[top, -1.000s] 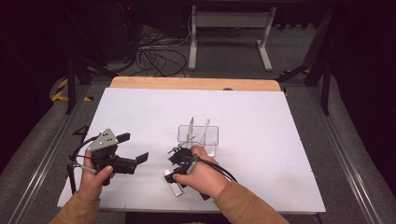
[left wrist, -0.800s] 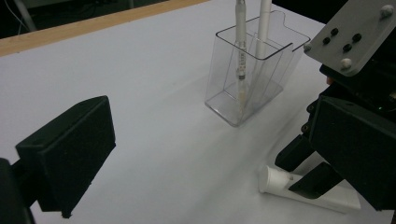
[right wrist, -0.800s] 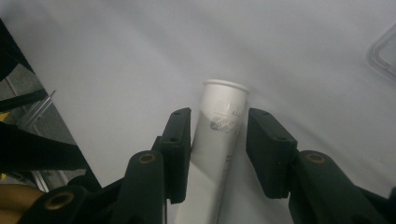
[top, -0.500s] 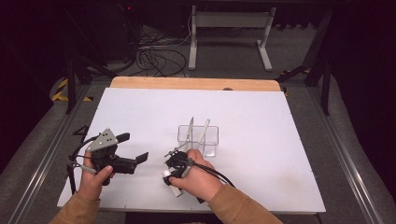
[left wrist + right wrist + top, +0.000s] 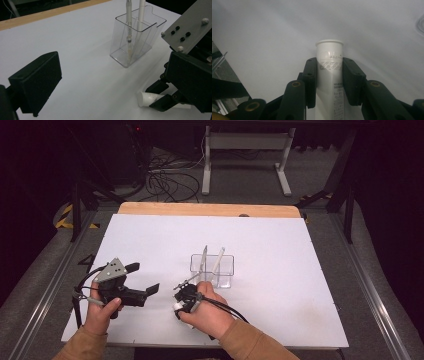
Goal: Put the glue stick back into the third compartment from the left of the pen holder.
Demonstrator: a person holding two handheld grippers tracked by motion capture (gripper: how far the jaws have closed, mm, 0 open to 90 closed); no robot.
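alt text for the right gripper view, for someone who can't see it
The right gripper has just been closing, and its two black jaws now press on either side of a white tube with small printed text, which lies on the white table with its rimmed end pointing away from the camera.

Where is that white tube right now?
The white tube lies on the table between the right gripper's fingers, near the front edge, just before the clear holder.

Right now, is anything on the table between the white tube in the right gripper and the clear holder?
Nothing visible: the white tube lies in the right gripper, and bare table separates it from the clear holder.
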